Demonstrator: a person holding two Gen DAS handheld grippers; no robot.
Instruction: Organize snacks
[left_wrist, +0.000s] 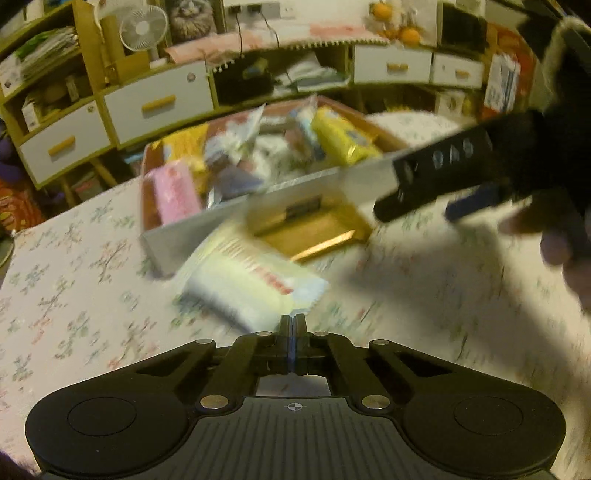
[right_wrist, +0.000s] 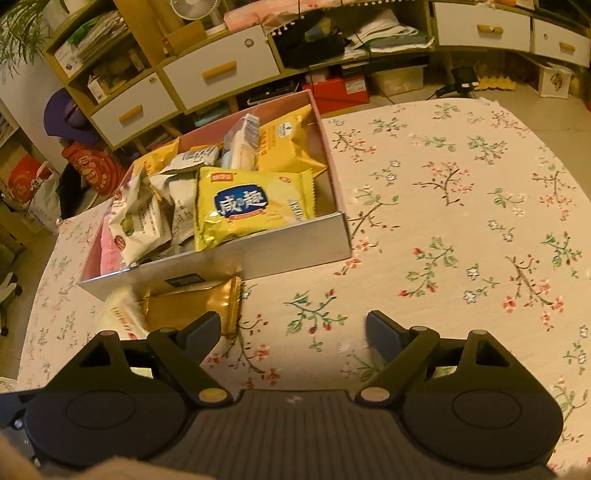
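A white box (right_wrist: 295, 247) full of snack packets stands on the flowered table; it also shows in the left wrist view (left_wrist: 192, 230). A yellow packet with a blue label (right_wrist: 251, 205) lies on top inside. A gold packet (right_wrist: 192, 308) lies on the table against the box front, also in the left wrist view (left_wrist: 314, 229). A pale yellow-white packet (left_wrist: 247, 280) hangs blurred right in front of my left gripper (left_wrist: 293, 319), whose fingers are shut on its edge; its corner shows in the right wrist view (right_wrist: 118, 310). My right gripper (right_wrist: 293, 328) is open and empty above the table.
The flowered tablecloth (right_wrist: 461, 221) covers the table to the right of the box. Shelves with white drawers (right_wrist: 221, 66) stand behind the table. The right gripper and the hand holding it (left_wrist: 461, 166) reach in from the right in the left wrist view.
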